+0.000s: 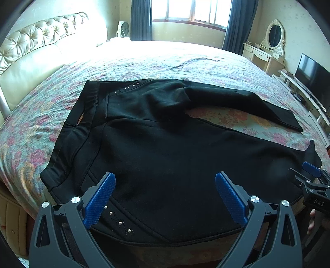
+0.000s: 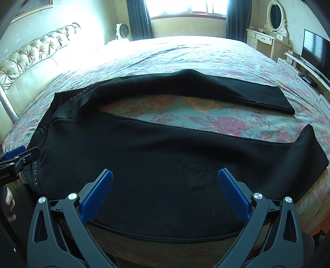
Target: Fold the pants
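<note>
Black pants (image 1: pixel 165 148) on floral bedspread (image 1: pixel 160 59), sunlit window (image 1: pixel 189 10) beyond

Left gripper (image 1: pixel 165 195): jaws spread wide, nothing between them. Blue textured pads (image 1: pixel 100 201) face inward; black arms with silver pivot bolts angle out toward the lower corners of its own view. Tilted forward and down.

Right gripper (image 2: pixel 165 193): same pose, jaws wide apart, nothing held, blue pads (image 2: pixel 97 198) turned inward.

Each gripper shows at the edge of the other's view, so the two sit side by side, well apart. Part of a hand (image 1: pixel 312 221) is visible under the right gripper body; fingers (image 2: pixel 10 208) show under the left one.
</note>
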The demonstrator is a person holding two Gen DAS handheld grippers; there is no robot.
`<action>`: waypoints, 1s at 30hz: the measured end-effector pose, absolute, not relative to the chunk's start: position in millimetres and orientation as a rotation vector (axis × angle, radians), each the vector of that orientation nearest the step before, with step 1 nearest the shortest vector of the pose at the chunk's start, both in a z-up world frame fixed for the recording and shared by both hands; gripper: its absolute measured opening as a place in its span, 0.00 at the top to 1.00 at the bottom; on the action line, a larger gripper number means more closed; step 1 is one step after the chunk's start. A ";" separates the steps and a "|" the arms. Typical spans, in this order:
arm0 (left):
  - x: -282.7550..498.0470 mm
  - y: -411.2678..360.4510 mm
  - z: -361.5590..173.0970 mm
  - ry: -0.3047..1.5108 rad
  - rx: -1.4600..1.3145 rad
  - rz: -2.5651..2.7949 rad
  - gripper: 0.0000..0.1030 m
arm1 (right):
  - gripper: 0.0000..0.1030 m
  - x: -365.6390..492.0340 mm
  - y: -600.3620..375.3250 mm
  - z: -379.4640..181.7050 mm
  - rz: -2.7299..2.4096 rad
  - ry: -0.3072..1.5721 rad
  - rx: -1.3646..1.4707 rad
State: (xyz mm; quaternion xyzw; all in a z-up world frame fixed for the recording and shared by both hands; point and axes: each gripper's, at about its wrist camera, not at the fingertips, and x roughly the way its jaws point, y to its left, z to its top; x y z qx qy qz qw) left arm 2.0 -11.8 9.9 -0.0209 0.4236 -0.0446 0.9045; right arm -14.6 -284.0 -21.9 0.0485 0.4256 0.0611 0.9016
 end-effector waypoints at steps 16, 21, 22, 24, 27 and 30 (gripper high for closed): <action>184.0 182.8 12.4 0.922 -0.225 -0.125 0.06 | 0.02 35.4 -259.2 -37.2 0.214 0.957 0.112; 241.8 221.6 -15.9 0.958 -0.238 -0.085 0.06 | 0.02 50.9 -251.8 -42.8 0.241 0.983 0.103; 250.1 223.9 -20.9 0.963 -0.237 -0.084 0.06 | 0.02 52.9 -252.3 -43.8 0.248 0.988 0.110; 266.2 226.6 -29.7 0.973 -0.233 -0.102 0.06 | 0.02 58.3 -253.9 -46.1 0.260 1.000 0.128; 282.5 222.2 -36.6 0.989 -0.230 -0.141 0.06 | 0.02 66.8 -255.5 -49.2 0.296 1.022 0.151; 293.6 213.6 -45.7 1.035 -0.225 -0.197 0.58 | 0.02 76.7 -259.9 -49.2 0.353 1.025 0.195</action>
